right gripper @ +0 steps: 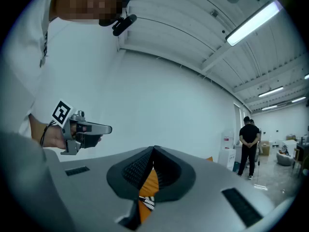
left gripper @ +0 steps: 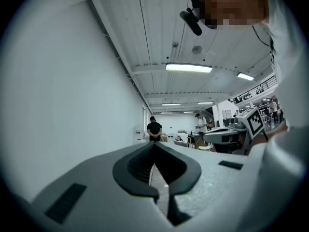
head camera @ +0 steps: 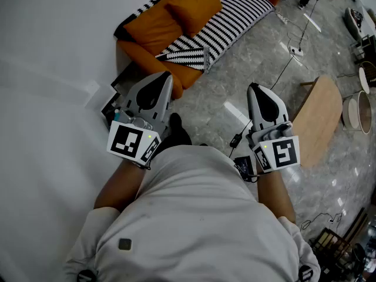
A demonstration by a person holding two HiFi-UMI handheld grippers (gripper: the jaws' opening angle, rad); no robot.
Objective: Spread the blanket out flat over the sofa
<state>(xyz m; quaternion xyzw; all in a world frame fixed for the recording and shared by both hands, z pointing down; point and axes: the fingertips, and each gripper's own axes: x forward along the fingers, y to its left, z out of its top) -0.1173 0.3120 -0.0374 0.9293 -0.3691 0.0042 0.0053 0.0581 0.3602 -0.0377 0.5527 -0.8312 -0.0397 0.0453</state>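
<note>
Approach to the sofa, nothing in hand: a person stands on the grey stone floor (head camera: 217,107) with the left gripper (head camera: 167,78) and the right gripper (head camera: 254,88) raised at chest height, lower centre of the head view. Both are pinched shut and empty. In its own view the left gripper's jaws meet at the tips with only the room showing past them. The right gripper's jaws are likewise together, with a sliver of orange and stripes seen through the gap far beyond.

The black-and-white striped blanket (head camera: 235,16) lies at the upper centre of the frame, along the seat of the orange sofa (head camera: 147,54). It runs towards the upper right, and its near end looks rumpled by the sofa's front edge. An orange cushion (head camera: 194,4) sits on the sofa above it. The blanket is well apart from both grippers, so the task appears barely begun. The next move would be to walk up, open both jaws and take two edges or corners of the blanket, so it can be lifted and drawn flat.

A dark low rack (head camera: 120,98) stands at the sofa's near end, just left of the path. A wooden table (head camera: 320,116) sits at the right, and a black cable (head camera: 288,69) trails across the floor between table and sofa, a likely snag underfoot. In the right gripper view a bystander in black (right gripper: 249,139) stands with back turned at the far right
</note>
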